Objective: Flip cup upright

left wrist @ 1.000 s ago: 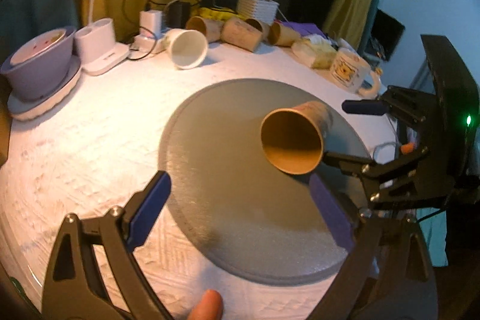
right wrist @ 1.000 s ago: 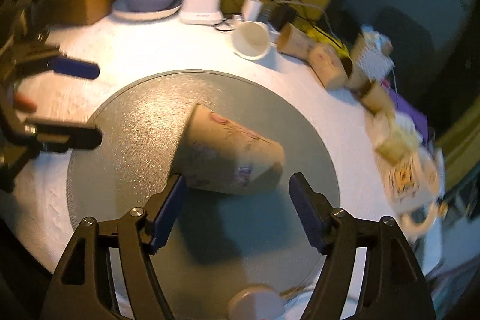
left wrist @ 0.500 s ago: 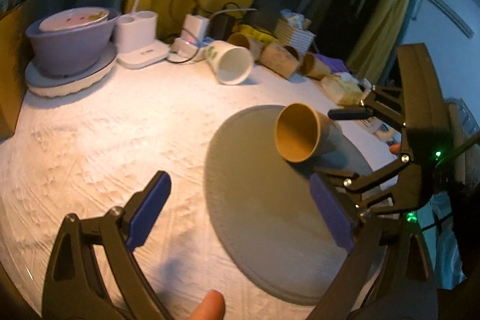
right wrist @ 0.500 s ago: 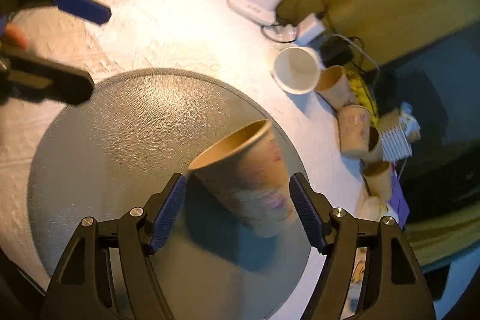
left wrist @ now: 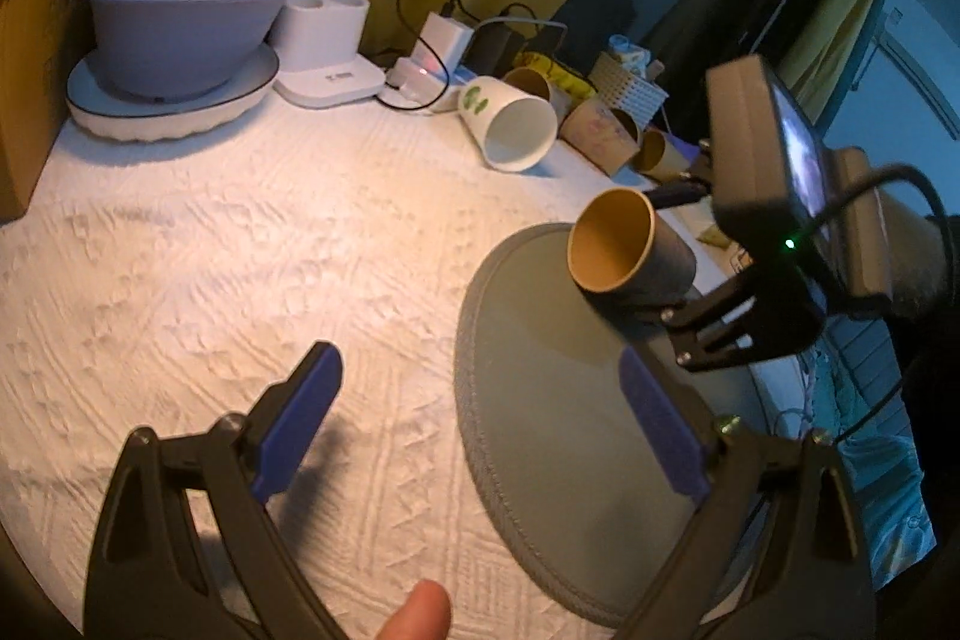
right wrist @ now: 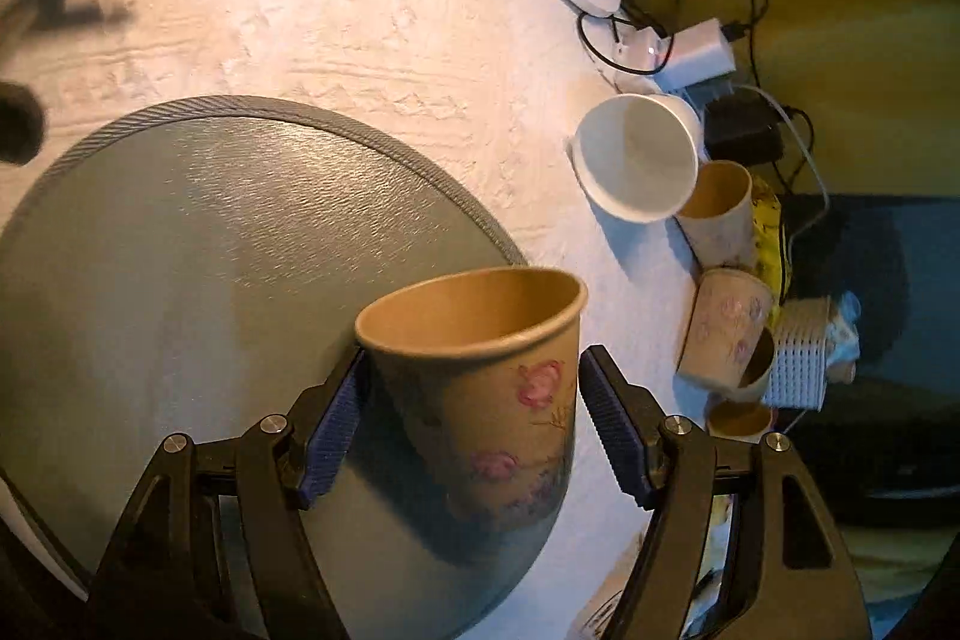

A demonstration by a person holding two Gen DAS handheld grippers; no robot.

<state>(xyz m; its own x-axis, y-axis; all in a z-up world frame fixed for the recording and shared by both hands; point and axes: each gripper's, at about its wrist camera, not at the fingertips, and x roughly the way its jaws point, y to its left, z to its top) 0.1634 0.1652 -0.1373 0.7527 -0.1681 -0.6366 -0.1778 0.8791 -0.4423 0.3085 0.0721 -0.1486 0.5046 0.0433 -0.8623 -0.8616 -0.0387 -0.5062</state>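
Right wrist view: I see my right gripper (right wrist: pixel 471 421) grasping the paper cup (right wrist: pixel 480 376), one blue pad on each side of its flowered wall.
Cup attitude: I read it as tilted, mouth raised and leaning away from me, above the grey round mat (right wrist: pixel 198 250); I cannot tell whether its base touches the mat.
Cup place: it sits at the mat's edge nearest the worktop's cluttered far side.
Left wrist view: I see the same cup (left wrist: pixel 624 250) with its open mouth turned toward this camera, held by the right gripper (left wrist: pixel 672 250) over the mat (left wrist: pixel 552 400).
Left gripper: mine (left wrist: pixel 480 427) is spread wide and holds nothing, hovering above the white textured worktop (left wrist: pixel 240 250) and the mat's near edge, well apart from the cup.
Far edge of worktop: a white cup (left wrist: pixel 510 127) lies on its side, with several more brown paper cups (left wrist: pixel 600 133) lying just beside it.
Far left corner: a purple bowl (left wrist: pixel 180 28) stands on a white plate (left wrist: pixel 168 106), next to a white charger base (left wrist: pixel 327 40).
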